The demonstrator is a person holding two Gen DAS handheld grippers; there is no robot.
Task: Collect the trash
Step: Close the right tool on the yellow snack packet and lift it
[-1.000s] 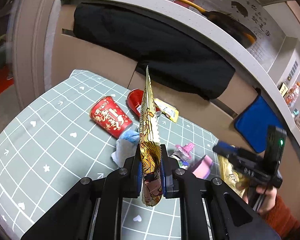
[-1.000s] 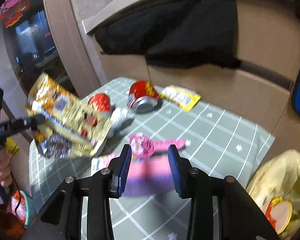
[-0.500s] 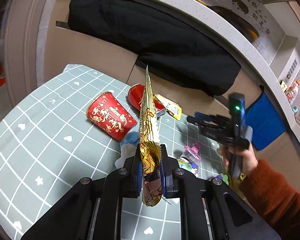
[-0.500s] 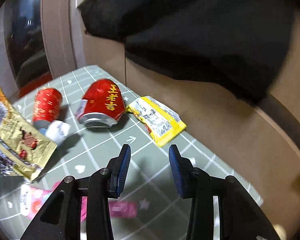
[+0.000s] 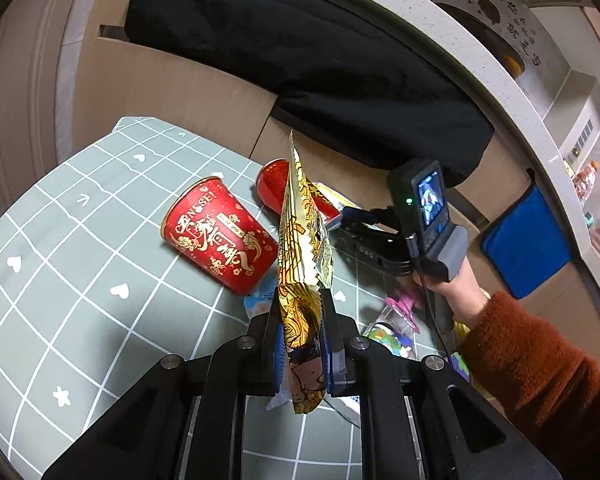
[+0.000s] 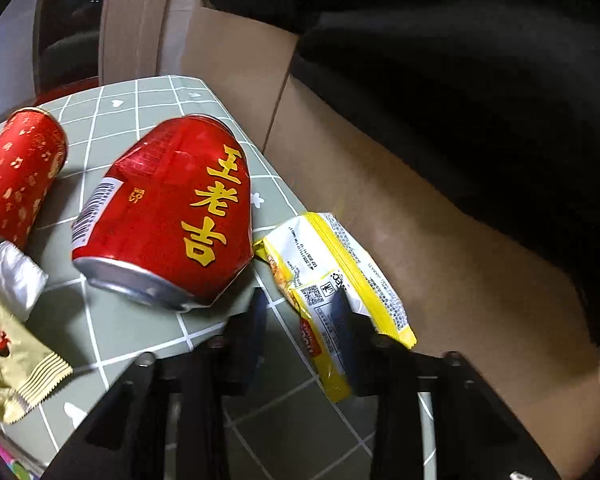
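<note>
Left gripper (image 5: 303,326) is clamped on a gold wrapper (image 5: 302,240), which stands upright on edge between the pads, its serrated top rising above the jaws. Beyond it, a red cup (image 5: 220,240) lies on its side on the green grid tablecloth (image 5: 80,280), mouth toward the far left. A red can (image 5: 274,184) lies behind the wrapper, partly hidden. At right, a hand (image 5: 456,286) in a rust sleeve (image 5: 540,364) holds the right gripper (image 5: 346,216) low over the table; its fingertips sit next to the can, and whether anything is gripped cannot be told. Pink litter (image 5: 400,308) lies beneath that hand. A black cloth (image 5: 320,60) hangs behind.
</note>
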